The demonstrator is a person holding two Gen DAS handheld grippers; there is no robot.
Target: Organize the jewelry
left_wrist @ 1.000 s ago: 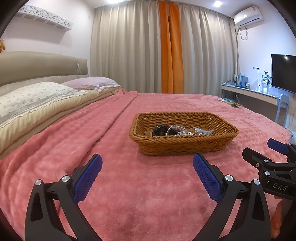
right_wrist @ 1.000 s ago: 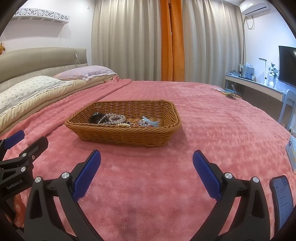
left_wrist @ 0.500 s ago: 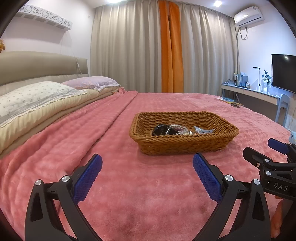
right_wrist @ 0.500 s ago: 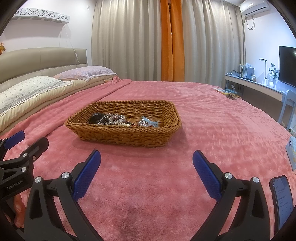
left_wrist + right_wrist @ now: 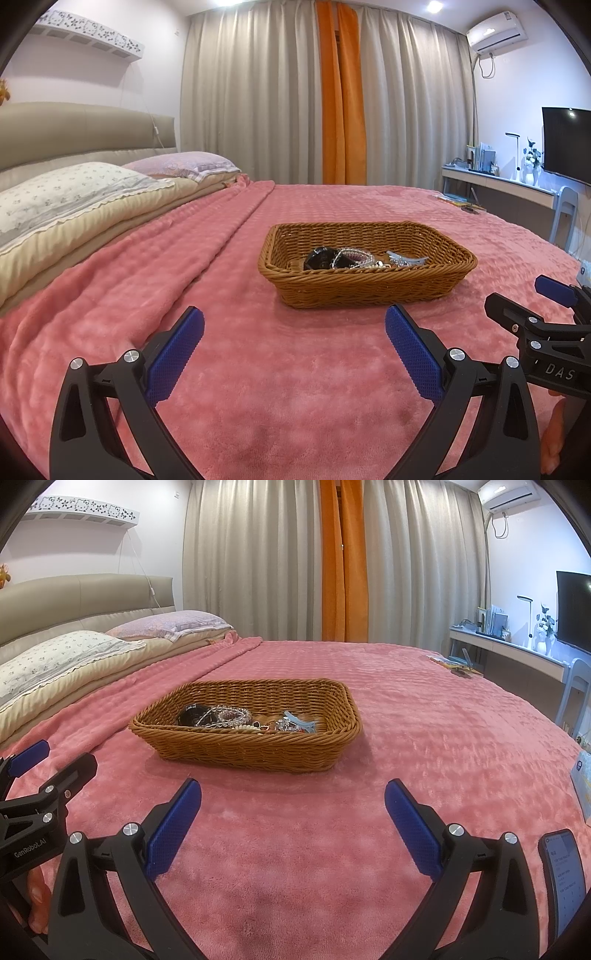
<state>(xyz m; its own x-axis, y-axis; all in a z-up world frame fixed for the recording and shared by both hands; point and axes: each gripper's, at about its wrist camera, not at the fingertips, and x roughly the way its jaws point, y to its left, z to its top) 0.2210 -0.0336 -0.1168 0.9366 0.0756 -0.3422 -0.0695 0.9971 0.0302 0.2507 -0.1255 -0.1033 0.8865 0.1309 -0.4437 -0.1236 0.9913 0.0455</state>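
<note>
A brown wicker basket (image 5: 369, 291) sits on the pink bedspread and also shows in the right wrist view (image 5: 251, 753). Inside lie a black item (image 5: 320, 258), beaded bracelets (image 5: 351, 258) and a light blue hair clip (image 5: 404, 258); the right wrist view shows the bracelets (image 5: 221, 718) and clip (image 5: 301, 725) too. My left gripper (image 5: 293, 350) is open and empty, short of the basket's near wall. My right gripper (image 5: 293, 827) is open and empty, also in front of the basket. Each gripper shows at the edge of the other's view.
Pillows (image 5: 74, 192) and a headboard lie at the left. A phone (image 5: 563, 882) lies on the bedspread at my right. A desk (image 5: 498, 184) with a TV stands at the far right. Curtains hang behind the bed.
</note>
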